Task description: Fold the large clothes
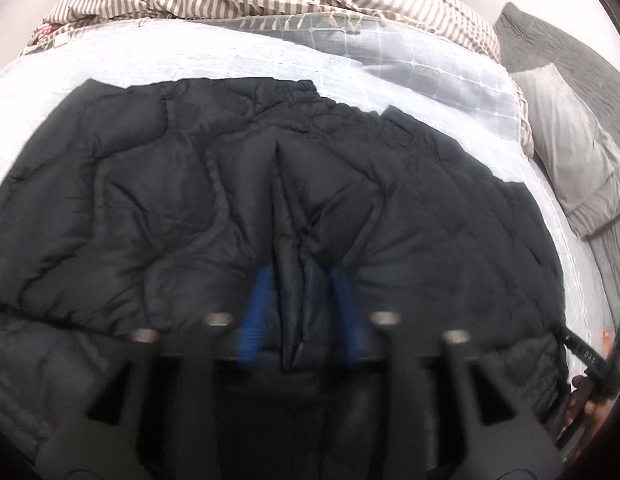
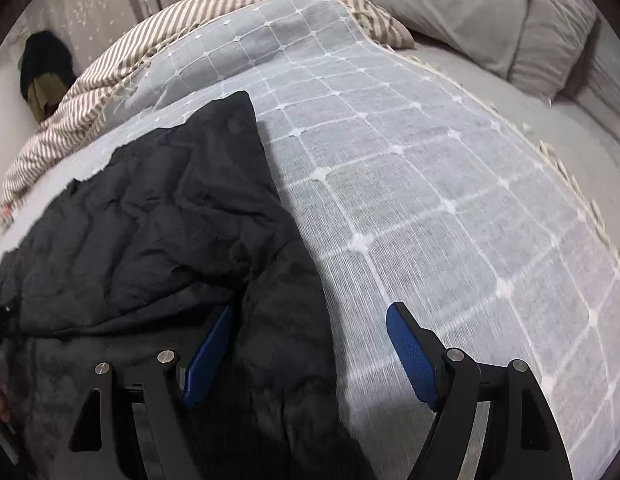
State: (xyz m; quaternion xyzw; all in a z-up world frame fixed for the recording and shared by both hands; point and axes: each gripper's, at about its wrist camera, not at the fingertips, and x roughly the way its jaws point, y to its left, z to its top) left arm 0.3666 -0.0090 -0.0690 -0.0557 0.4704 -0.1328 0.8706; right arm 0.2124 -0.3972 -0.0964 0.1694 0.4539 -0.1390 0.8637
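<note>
The black quilted jacket (image 1: 238, 184) lies spread on the bed's white grid cover (image 2: 429, 184), with bare cover from 12 to 4 o'clock of it. Left tongs (image 1: 302, 304) straddle a raised jacket fold, pads apart from it. Right tongs (image 2: 310, 356) stand wide open over the jacket's right edge.

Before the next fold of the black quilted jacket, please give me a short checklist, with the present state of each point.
1. Black quilted jacket lies spread on the grid-pattern bedspread: ok.
2. Left gripper has a ridge of jacket between its fingers: ok.
3. Left fingers press firmly on that ridge: cannot tell, picture blurred.
4. Right gripper straddles the jacket's edge, jaws wide open, not gripping: not ok.
5. Bedspread right of the jacket is free: ok.
</note>
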